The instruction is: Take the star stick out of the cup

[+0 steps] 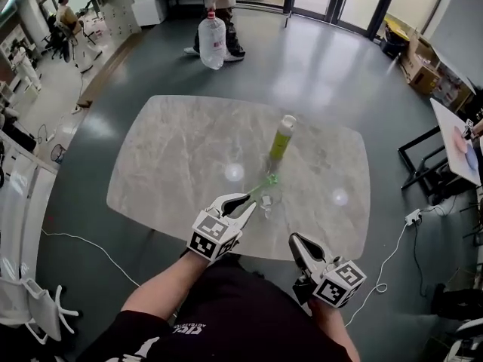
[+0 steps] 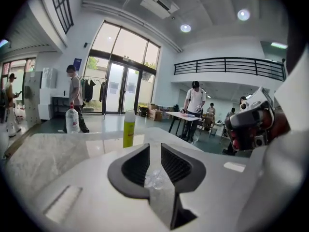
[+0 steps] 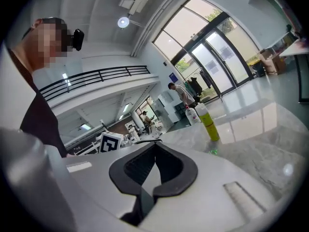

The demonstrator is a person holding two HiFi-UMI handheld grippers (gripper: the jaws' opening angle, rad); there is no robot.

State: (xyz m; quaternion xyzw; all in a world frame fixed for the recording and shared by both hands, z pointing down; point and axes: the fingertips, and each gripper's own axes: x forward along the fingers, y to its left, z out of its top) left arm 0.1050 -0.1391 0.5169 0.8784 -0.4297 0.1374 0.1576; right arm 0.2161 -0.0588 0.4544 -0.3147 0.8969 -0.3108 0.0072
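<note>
The left tongs point(image 1: 250, 201) are closing, jaws narrowly apart, gripping nothing. The clear cup point(image 1: 270, 199) sits at their tips, holding the green star stick point(image 1: 266, 181). The right tongs point(image 1: 293, 237) are closed and empty.

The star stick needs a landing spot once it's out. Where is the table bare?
Bare: the table's left half, from its left rim to the bottle and cup, and the right side past the bottle. Crowded: the near middle, around cup and star stick.
</note>
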